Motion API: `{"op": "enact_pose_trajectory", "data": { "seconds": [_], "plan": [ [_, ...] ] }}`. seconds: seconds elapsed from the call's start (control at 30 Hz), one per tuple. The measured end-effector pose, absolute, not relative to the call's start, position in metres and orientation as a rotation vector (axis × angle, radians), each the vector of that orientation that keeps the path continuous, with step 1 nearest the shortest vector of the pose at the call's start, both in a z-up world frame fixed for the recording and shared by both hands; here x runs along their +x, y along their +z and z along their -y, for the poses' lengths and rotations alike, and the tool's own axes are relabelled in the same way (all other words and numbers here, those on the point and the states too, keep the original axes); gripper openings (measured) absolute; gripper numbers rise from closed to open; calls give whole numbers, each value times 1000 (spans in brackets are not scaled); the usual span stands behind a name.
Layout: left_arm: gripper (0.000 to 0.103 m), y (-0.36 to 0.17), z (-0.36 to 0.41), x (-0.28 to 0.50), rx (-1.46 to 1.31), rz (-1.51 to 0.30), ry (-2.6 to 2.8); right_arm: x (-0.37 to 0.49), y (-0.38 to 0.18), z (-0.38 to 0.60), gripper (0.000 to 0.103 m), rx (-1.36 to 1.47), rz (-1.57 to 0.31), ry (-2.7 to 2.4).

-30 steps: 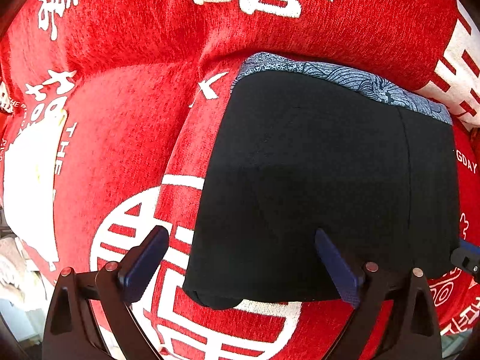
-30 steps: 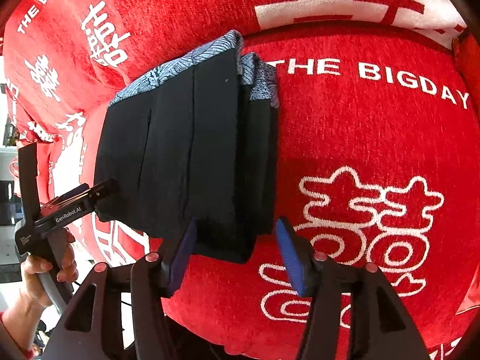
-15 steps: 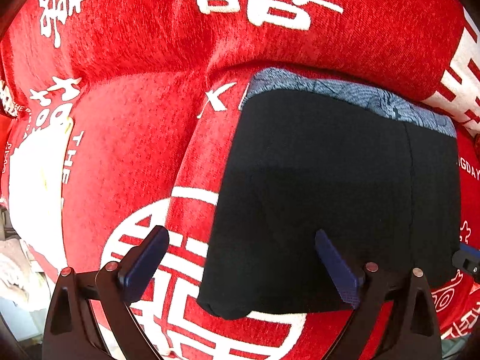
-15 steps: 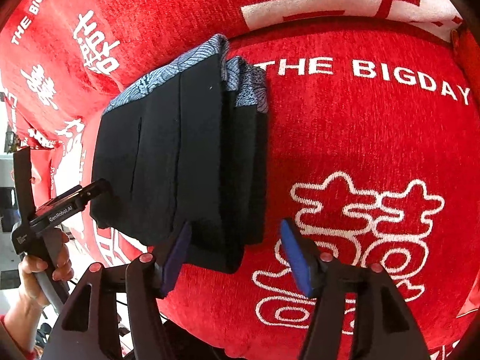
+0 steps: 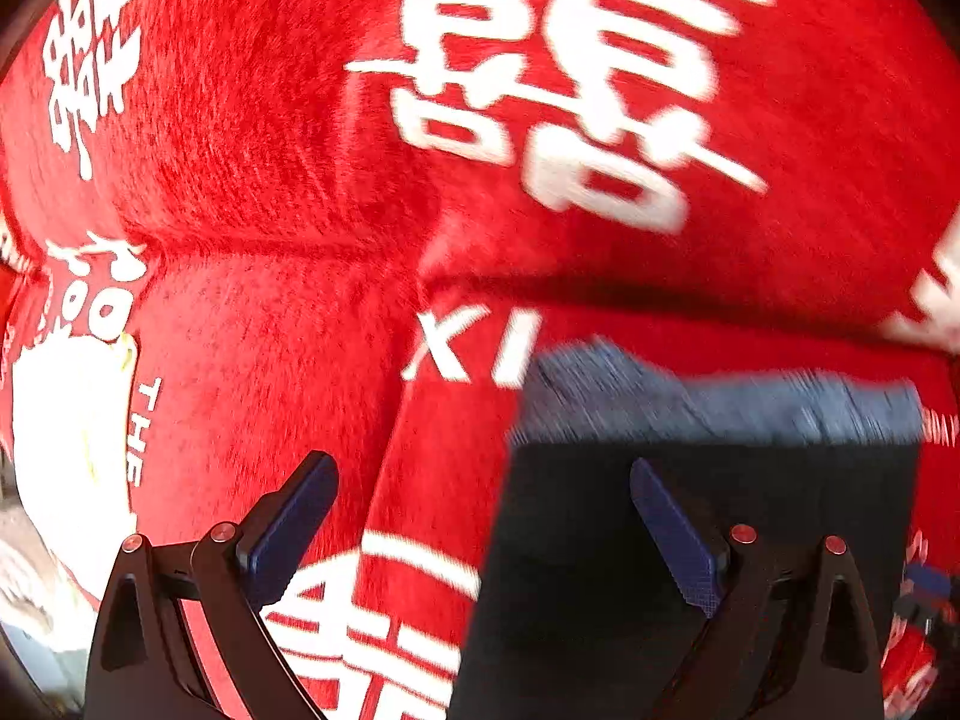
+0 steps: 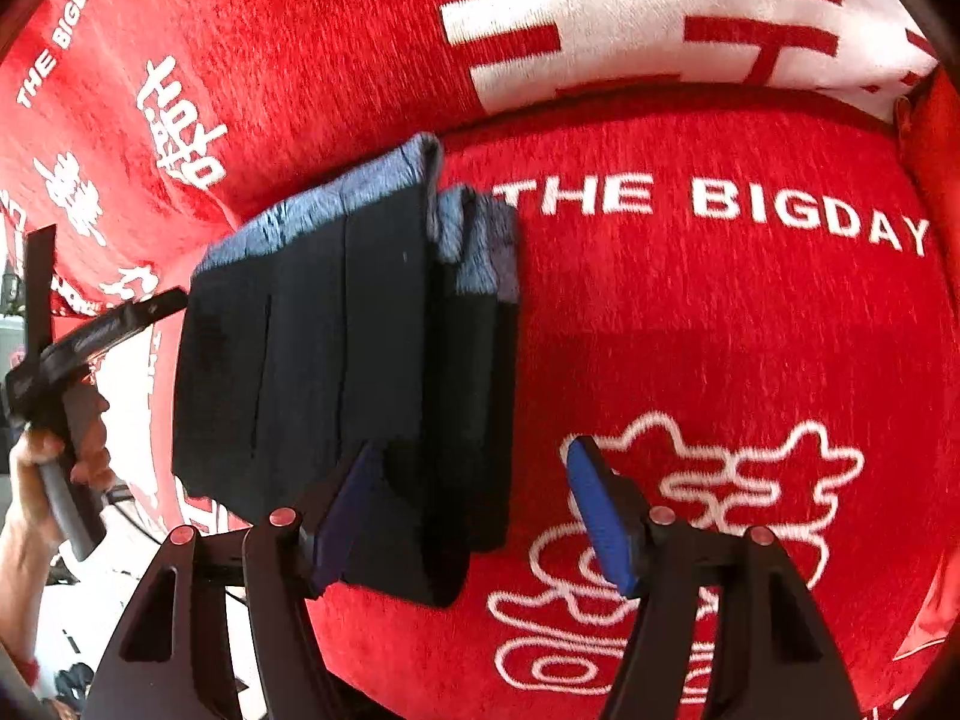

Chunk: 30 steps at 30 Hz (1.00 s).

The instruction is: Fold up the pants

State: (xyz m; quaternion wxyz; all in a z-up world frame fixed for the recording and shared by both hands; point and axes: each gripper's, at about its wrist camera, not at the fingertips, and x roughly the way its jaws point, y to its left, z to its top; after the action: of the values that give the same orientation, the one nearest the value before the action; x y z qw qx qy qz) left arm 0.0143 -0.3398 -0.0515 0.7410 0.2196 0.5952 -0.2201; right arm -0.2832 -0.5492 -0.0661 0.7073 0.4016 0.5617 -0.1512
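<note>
Pants (image 6: pixel 336 372) lie folded in a compact black stack just left of the cushion's "THE BIGDAY" lettering (image 6: pixel 708 204); both my left hand-held gripper (image 5: pixel 480 534) and right hand-held gripper (image 6: pixel 468 516) gape wide, empty; folding looks essentially finished.

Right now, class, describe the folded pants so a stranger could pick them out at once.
Find the red cover with white lettering. Left of the words THE BIGDAY lies a stacked bundle: the pants. They are the only black thing on it, edged with a blue-grey patterned band.

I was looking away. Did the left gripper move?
Yes. The left gripper pulled away from the pants, leftward against the red cover.
</note>
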Motion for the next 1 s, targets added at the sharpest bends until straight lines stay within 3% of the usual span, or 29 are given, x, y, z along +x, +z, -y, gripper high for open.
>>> {"op": "enact_pose_trajectory", "data": {
  "seconds": [0.13, 0.3, 0.63, 1.0],
  "plan": [
    [98, -80, 343, 30, 486, -1332, -451, -272, -68, 548, 70, 891, -1245, -323],
    [103, -92, 351, 20, 602, -1229, -462, -267, -76, 541, 70, 893, -1265, -316],
    [103, -60, 317, 17, 472, -1412, -595, -292, -76, 548, 70, 959, -1262, -328],
    [103, -79, 305, -1, 381, -1617, -776, -299, -94, 565, 73, 1123, -1189, -267]
  ]
}}
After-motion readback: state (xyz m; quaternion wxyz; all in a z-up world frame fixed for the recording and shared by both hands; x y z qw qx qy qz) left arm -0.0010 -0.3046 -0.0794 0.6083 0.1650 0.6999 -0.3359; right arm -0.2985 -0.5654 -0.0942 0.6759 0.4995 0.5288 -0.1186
